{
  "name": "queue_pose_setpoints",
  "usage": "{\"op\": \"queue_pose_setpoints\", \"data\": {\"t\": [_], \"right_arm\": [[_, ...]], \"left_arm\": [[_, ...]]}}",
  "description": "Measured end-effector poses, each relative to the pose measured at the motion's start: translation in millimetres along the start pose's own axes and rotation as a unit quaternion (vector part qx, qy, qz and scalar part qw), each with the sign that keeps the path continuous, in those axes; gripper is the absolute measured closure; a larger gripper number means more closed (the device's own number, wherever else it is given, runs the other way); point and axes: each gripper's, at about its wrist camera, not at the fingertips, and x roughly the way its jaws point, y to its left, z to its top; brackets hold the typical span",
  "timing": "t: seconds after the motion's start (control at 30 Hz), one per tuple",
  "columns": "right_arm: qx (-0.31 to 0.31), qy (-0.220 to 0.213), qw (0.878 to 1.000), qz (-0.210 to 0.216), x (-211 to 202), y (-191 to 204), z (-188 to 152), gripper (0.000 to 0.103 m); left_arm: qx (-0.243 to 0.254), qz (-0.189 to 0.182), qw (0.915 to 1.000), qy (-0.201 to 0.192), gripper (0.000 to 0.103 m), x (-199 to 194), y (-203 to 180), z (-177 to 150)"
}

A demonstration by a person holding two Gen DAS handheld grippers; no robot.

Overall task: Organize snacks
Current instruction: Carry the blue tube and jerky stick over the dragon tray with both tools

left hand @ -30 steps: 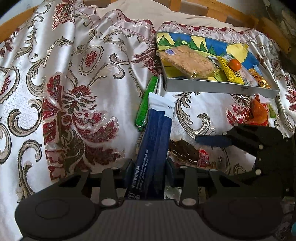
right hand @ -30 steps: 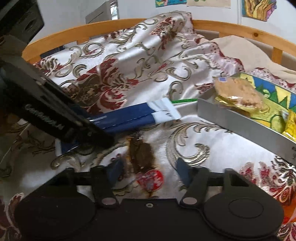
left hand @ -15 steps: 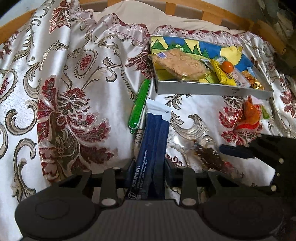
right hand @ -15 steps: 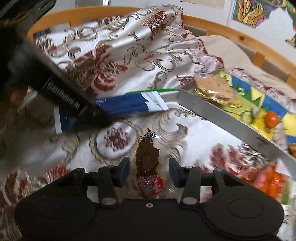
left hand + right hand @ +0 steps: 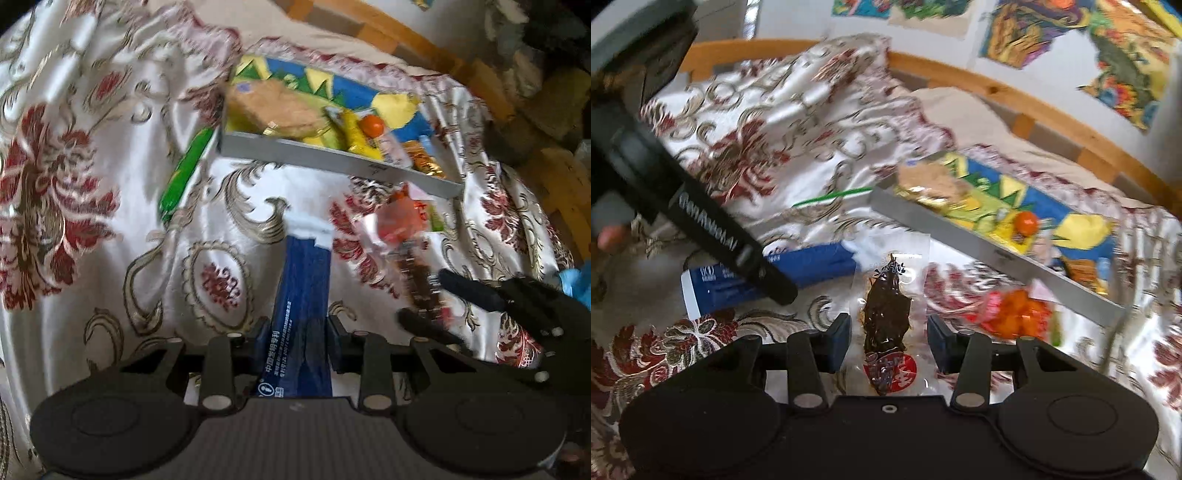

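Several snacks already lie in the tin tray [image 5: 332, 160]; the blue packet [image 5: 303, 295] is clamped in the left gripper [image 5: 297, 341] and the dark snack pouch [image 5: 886, 314] in the right gripper [image 5: 888, 341], both near the tray; a green stick [image 5: 184, 173] and orange pack [image 5: 1015, 314] are left on the bedspread.

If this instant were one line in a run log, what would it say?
left gripper: shut on blue packet | right gripper: shut on clear snack pouch | tray: holds several snacks | green packet: beside tray
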Motion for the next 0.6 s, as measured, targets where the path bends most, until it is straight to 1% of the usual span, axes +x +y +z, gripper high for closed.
{"op": "queue_pose_setpoints", "data": {"t": [0.17,0.3,0.4,0.5,0.6], "right_arm": [[0.026,-0.036,0.999,-0.024,-38,-28,2,0.056],[0.035,-0.058,0.997,-0.039,-53,-55,4,0.057],[0.038,-0.067,0.995,-0.056,-53,-74,2,0.057],[0.077,-0.069,0.993,-0.059,-46,-96,-1,0.057],[0.096,-0.071,0.991,-0.062,-36,-105,-1,0.057]], "left_arm": [[0.002,-0.001,0.9994,-0.036,0.069,-12,-6,0],[0.001,-0.006,0.9986,-0.052,0.069,-13,-13,1],[0.005,-0.009,0.9975,-0.070,0.069,-14,-18,1],[0.029,-0.004,0.9944,-0.102,0.069,-15,-29,4],[0.031,-0.011,0.9920,-0.121,0.069,-16,-36,9]]}}
